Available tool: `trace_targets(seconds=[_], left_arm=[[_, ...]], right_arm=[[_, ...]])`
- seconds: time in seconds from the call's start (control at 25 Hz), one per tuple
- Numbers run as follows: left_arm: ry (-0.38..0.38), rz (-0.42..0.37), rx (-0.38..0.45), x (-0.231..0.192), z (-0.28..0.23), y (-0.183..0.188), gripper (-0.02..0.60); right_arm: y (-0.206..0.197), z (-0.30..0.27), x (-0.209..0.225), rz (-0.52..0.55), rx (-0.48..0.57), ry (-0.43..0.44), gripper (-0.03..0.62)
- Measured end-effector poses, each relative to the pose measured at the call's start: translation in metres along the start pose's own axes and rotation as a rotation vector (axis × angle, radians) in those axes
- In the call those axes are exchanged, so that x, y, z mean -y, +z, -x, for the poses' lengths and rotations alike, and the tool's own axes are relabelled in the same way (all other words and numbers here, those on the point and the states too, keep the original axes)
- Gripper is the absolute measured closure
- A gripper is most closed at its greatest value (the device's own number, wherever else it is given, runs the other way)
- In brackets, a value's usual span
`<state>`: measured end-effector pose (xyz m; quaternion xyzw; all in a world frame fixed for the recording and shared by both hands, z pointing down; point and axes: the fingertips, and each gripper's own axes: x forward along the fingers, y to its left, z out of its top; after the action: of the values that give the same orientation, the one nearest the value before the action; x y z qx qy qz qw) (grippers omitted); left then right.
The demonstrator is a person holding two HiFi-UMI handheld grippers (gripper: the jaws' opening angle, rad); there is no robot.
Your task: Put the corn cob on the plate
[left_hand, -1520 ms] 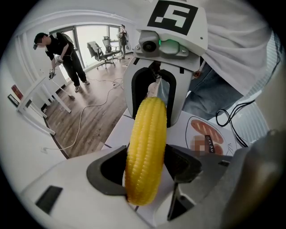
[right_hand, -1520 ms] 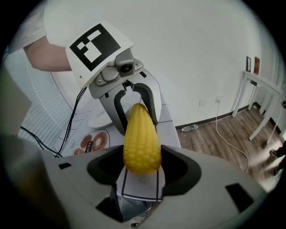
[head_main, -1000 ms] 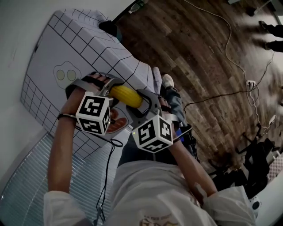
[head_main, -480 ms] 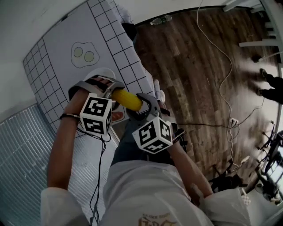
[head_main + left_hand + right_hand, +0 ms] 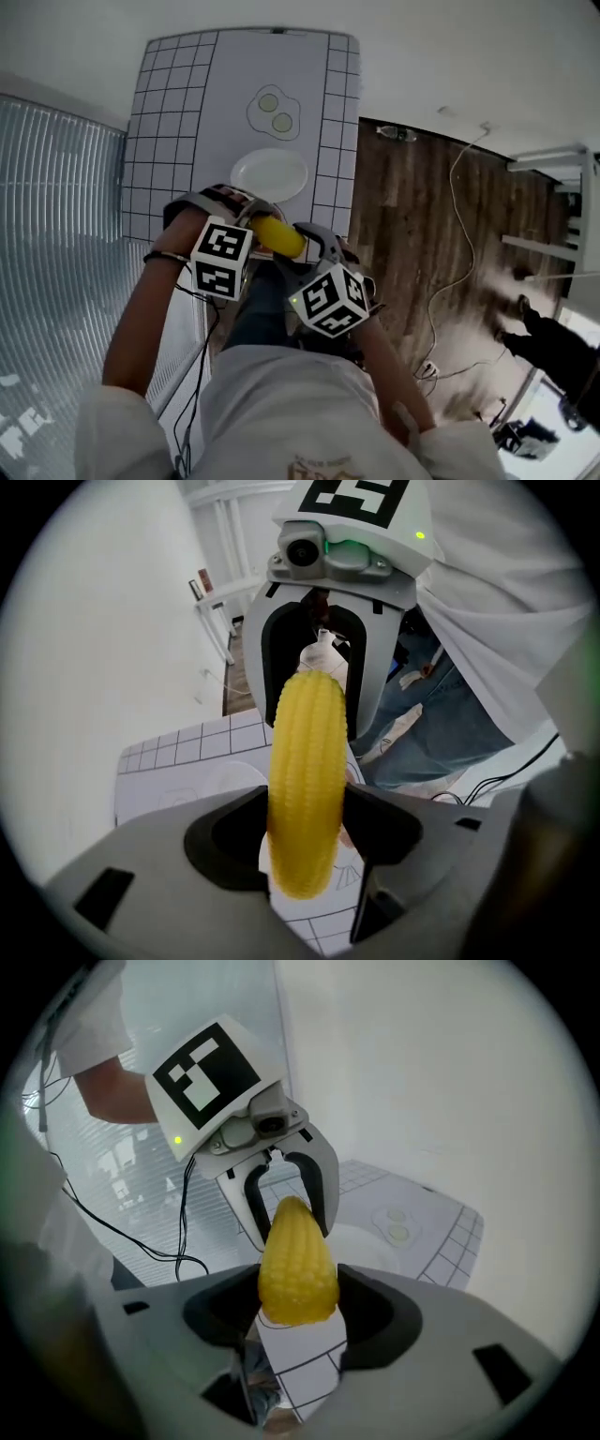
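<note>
Obs.: a person stands at the near end of a white table (image 5: 178, 103) ruled with a black grid, a tool in each hand. The corn cob (image 5: 277, 236), yellow, hangs clear of the surface between the two tools, roughly level, about over the table's near edge and just short of the plate (image 5: 269, 175), not touching it. The left gripper (image 5: 246, 217) has its jaws closed on the narrower tip: in the left gripper view the kernels press against both grey jaw faces, and the cob runs straight away from the camera into the other tool. The right gripper (image 5: 305, 246) clamps the broad end, and in the right gripper view that end sits wedged between its jaws with contact on each side. So one cob, two grips, jaws facing each other. The left cube (image 5: 223, 257) and the right cube (image 5: 333, 300) show their square markers toward the head camera. The plate is white, flat on the table near that edge. Beyond it is a fried-egg drawing (image 5: 275, 112) printed on the surface, apart from the plate. Right of the table: dark wooden floor (image 5: 412, 216) with a pale cable (image 5: 457, 262) trailing across it. Left of the table: a grey ribbed surface (image 5: 56, 216). A dark band (image 5: 167, 255) circles the left wrist. A green light (image 5: 349, 547) is lit on the right gripper's housing, seen in the left gripper view
</note>
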<state>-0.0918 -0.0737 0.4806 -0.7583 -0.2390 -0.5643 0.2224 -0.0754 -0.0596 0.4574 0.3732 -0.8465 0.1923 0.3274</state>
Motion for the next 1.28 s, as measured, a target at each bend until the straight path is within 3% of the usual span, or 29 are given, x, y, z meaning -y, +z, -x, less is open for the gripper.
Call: trace_targets(seconds=[0.16,0.44,0.72,1.28], left_arm=[[0.045,0.142,-0.013,0.014,0.009,-0.01,0.331],[0.114,0.279,-0.017,0.029,0.012,-0.021,0.331],[0.109,0.275,-0.015,0.031,0.004,-0.031,0.331],[0.077,0.2,0.004,-0.018,-0.027,-0.051,0.331]], right_arm=[[0.012,-0.003,-0.013,0.128,-0.014,0.09,0.338],[0.017,-0.012,-0.027,0.259,-0.036,0.167,0.338],[0.015,-0.023,-0.029,0.257,-0.053,0.156,0.338],[0.01,-0.058,0.018,0.205,-0.131,0.088,0.338]])
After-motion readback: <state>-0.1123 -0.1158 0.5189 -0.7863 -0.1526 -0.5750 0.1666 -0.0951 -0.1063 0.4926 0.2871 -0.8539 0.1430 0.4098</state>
